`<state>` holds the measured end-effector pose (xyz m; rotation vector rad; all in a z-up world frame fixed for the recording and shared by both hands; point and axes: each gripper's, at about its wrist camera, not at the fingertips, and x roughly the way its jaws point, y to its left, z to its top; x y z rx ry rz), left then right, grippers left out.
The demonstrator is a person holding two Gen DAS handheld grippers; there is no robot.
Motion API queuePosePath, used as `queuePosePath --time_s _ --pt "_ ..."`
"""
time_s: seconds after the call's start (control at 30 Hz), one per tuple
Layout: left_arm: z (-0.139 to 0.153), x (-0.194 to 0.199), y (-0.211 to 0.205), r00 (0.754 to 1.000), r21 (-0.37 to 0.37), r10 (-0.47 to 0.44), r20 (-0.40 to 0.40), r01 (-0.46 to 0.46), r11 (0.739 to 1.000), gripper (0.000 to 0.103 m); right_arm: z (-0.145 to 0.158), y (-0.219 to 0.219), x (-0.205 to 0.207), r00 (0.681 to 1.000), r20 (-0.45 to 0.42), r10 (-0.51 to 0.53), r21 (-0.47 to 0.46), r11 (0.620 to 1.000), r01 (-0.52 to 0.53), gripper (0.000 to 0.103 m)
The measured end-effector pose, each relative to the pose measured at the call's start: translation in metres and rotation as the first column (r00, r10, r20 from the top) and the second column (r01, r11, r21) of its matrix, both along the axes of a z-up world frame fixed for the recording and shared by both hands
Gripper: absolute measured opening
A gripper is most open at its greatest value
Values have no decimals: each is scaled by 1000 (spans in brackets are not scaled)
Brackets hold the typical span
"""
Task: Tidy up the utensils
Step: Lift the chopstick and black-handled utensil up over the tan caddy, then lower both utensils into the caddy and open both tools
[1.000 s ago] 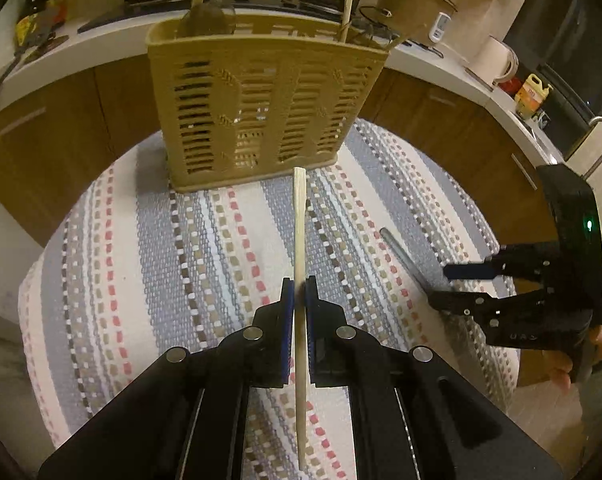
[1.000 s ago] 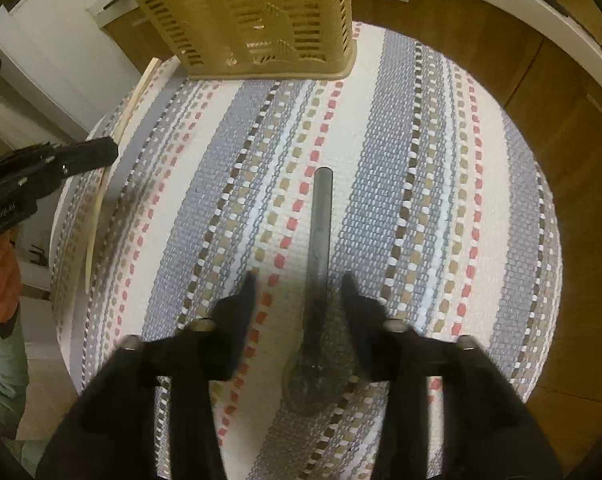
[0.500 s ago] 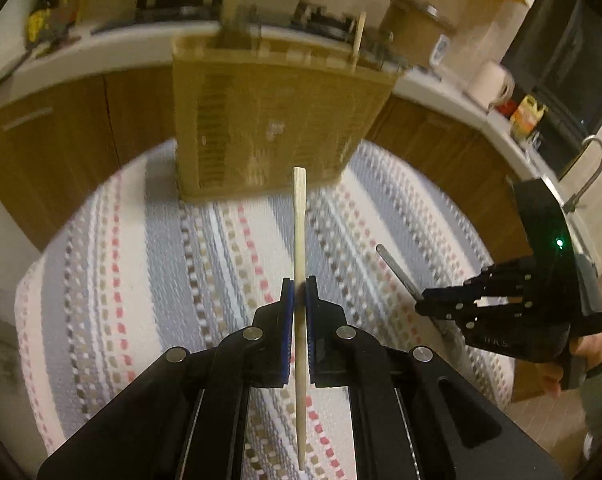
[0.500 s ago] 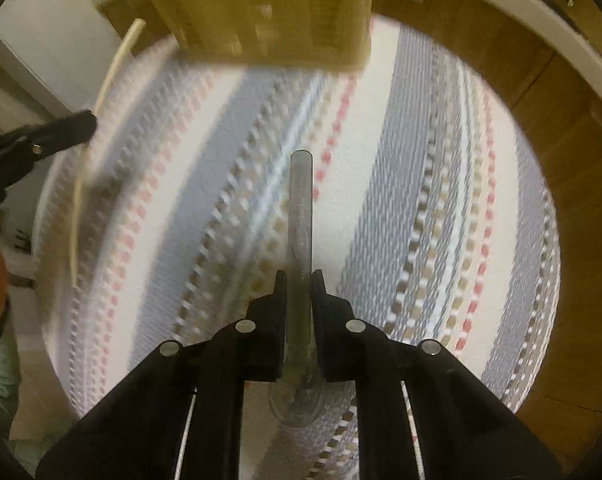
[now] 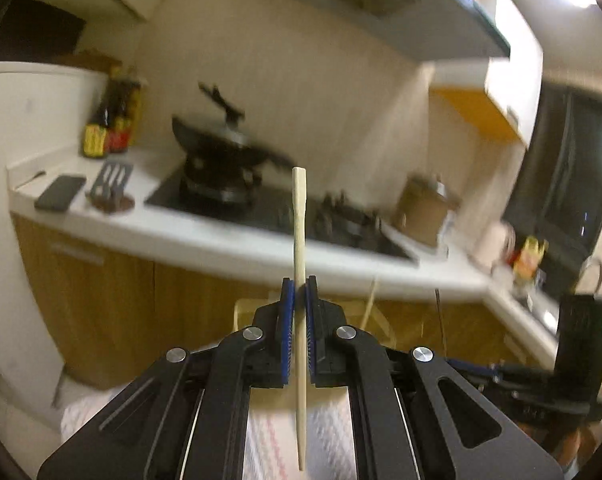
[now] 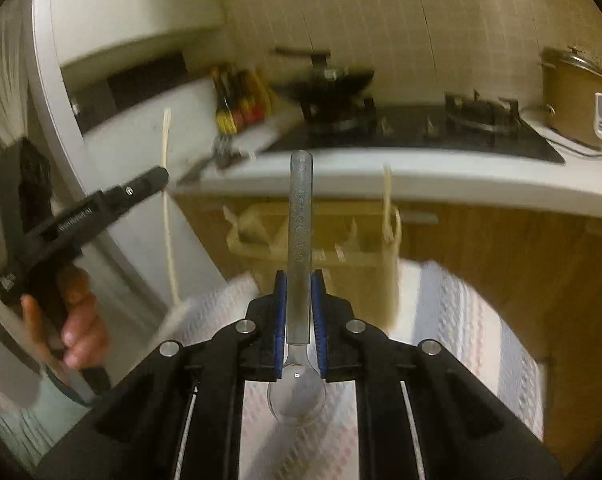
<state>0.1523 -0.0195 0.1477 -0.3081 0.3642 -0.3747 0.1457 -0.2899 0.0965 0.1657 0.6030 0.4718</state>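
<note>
My left gripper [image 5: 299,292] is shut on a pale wooden chopstick [image 5: 299,216], held upright above the striped cloth [image 5: 333,432]. My right gripper [image 6: 299,284] is shut on the grey handle of a metal spoon [image 6: 300,208], bowl end towards the camera. The tan slotted utensil basket [image 6: 341,236] stands ahead on the cloth, with a wooden utensil [image 6: 388,200] standing in it. In the left wrist view the basket [image 5: 377,316] is mostly hidden behind the fingers. The left gripper [image 6: 153,178] and chopstick [image 6: 167,208] also show at the left of the right wrist view.
A white kitchen counter [image 5: 181,236] runs behind, with a stove and wok [image 5: 225,152], sauce bottles [image 5: 101,136], a phone [image 5: 61,198] and a rice cooker [image 6: 573,96]. Wooden cabinets [image 6: 521,264] are below it. The right gripper's body [image 5: 581,344] is at the right edge.
Both grippers have lifted off the cloth and tilted up towards the counter. The right gripper shut on the spoon and raised it; the left carried the chopstick up.
</note>
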Motion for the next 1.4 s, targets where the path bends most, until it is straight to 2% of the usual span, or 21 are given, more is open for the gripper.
queuePosePath --time_s 0.13,0.27,0.4,0.57,0.73,0.97,1.03,1.2,1.4 --pt "15 15 5 993 -65 73 93 -68 996 4 28 0 15 991 129 -38 32 999 34 10" --pt "17 32 6 985 -104 115 132 -102 989 4 41 6 32 978 193 -76 63 996 65 10" --pt "10 49 5 977 -109 153 149 -138 984 4 48 3 48 955 256 -149 67 988 136 10" --pt "-3 66 2 970 -91 183 161 -170 981 4 43 -2 72 929 299 -217 63 976 208 10" --pt "-11 73 -5 962 -43 194 191 -190 981 4 27 -9 95 926 301 -230 53 973 225 10" --pt "-27 87 -2 965 -70 207 162 -198 978 4 3 -12 103 927 314 -203 49 979 198 10" --pt "-33 90 -2 969 -71 195 150 -186 980 4 -2 -12 100 918 334 -214 50 977 209 10" --pt "-46 88 -6 970 -60 186 155 -179 982 4 -13 -16 105 931 306 -199 66 980 188 10" --pt "-60 85 -6 977 -58 161 138 -155 986 4 -23 -7 98 937 308 -166 12 985 171 11"
